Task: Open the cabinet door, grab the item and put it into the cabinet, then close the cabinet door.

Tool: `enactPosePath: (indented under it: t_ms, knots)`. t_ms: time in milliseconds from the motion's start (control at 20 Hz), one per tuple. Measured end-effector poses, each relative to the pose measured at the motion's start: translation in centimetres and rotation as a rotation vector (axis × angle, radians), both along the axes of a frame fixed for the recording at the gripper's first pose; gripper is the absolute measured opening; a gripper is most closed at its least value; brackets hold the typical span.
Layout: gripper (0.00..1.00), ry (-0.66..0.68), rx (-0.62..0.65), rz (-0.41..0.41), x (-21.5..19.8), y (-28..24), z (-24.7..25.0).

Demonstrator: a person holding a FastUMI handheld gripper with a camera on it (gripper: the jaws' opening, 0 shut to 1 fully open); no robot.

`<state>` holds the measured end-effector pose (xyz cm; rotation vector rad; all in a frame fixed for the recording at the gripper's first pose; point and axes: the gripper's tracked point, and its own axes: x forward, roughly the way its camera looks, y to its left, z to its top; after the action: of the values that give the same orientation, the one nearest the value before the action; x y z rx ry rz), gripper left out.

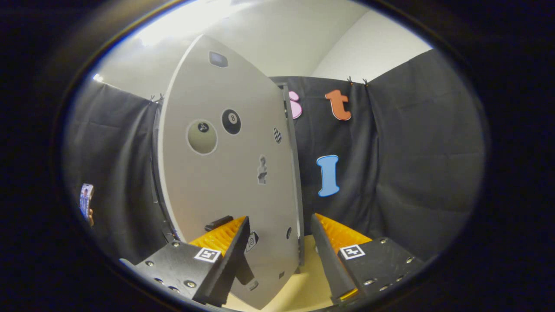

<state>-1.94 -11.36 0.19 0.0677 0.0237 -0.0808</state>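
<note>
A grey cabinet door [225, 173] with several stickers stands close ahead of me, seen at a slant, its thin free edge [298, 182] toward the right. A dark strip of the cabinet body [154, 173] shows behind the door's left side. My gripper [280, 219] is open, and the lower part of the door's face and its free edge lie between the fingers. One finger [225, 236] overlaps the door face right beside a small black handle [219, 223]. The other finger [336, 236] stands just past the door's edge, apart from it.
A pale yellow tabletop [303, 286] lies under the door and fingers. Black cloth walls [412, 164] close the booth behind and to both sides. Far off beside the cabinet, a hand holds a small coloured object [86, 200].
</note>
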Motion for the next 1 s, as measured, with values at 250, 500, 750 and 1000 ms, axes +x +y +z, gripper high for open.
enactPosePath:
  t_ms: [250, 500, 750, 1000]
  knots:
    - [0.85, 0.021, -0.009, 0.036, 2.0, 0.9, -1.2]
    - [0.85, 0.027, -0.005, 0.089, 4.2, 2.3, -1.4]
    - [0.85, 0.028, 0.003, 0.156, 6.8, 4.8, -1.8]
    - [0.85, 0.038, 0.002, 0.221, 8.5, 8.2, -2.7]
